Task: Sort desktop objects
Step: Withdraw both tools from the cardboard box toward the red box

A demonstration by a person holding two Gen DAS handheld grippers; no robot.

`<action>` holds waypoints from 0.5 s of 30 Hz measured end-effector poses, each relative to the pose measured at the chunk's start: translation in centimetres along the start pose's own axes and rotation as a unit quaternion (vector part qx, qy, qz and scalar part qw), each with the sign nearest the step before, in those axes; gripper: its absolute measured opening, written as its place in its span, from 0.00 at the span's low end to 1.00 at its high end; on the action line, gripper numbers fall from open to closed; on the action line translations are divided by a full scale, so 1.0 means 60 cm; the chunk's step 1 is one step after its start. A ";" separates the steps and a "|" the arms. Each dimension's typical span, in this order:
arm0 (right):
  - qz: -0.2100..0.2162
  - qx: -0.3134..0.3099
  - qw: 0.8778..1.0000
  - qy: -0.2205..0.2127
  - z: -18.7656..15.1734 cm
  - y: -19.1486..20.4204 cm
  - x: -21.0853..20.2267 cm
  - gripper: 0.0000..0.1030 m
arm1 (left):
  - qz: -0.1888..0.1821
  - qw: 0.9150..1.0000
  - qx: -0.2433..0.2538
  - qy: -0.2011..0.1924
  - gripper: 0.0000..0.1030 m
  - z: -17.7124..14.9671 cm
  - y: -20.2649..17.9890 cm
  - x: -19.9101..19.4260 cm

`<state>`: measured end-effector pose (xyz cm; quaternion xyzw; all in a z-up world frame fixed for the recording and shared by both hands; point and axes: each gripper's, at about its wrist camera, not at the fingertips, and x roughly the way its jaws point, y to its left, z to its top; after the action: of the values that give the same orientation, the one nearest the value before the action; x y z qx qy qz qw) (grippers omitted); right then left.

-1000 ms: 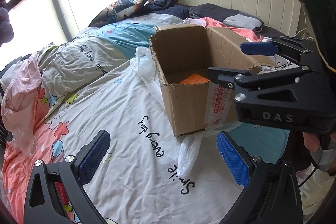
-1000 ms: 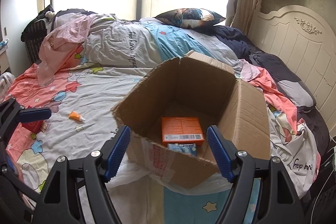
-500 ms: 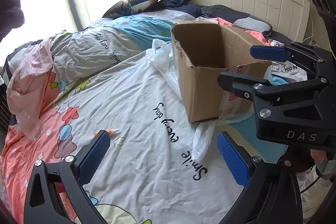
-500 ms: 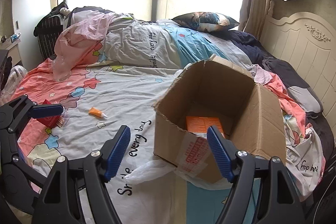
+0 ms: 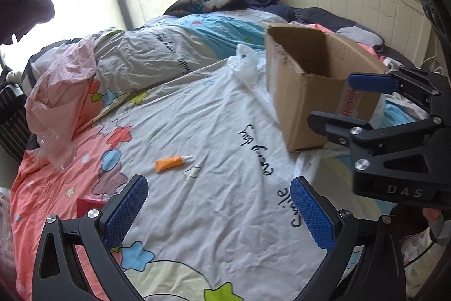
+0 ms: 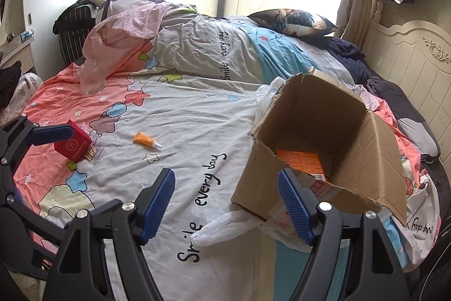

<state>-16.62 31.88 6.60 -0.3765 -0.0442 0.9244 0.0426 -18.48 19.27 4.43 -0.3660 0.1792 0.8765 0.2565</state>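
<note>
A: Which parts are obscured?
B: The red box (image 5: 84,206) sits mostly behind the left claw (image 5: 217,212); the orange packet (image 6: 300,161) shows only partly over the cardboard box (image 6: 282,182) wall.
A: And legibility?
B: Print on the orange tube (image 6: 145,140) is too small to read.

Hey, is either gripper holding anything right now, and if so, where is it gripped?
Nothing is held. The left gripper and the right gripper are both open and empty above the bedspread.

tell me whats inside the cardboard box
An orange packet lies flat on the floor of the cardboard box. The near wall hides the rest of the floor.
</note>
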 end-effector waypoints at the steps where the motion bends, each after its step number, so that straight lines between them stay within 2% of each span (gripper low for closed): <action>1: 0.000 -0.002 1.000 0.002 0.001 0.004 0.003 0.70 | 0.002 1.000 -0.004 0.002 1.00 -0.004 0.008 0.002; 15: 0.020 -0.040 0.999 0.023 0.013 0.083 0.056 0.70 | 0.048 0.997 -0.054 0.022 1.00 -0.057 0.117 0.016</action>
<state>-19.78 27.28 4.26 -0.4000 -0.0728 0.9136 0.0104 -21.27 12.19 2.36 -0.3898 0.1547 0.8877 0.1903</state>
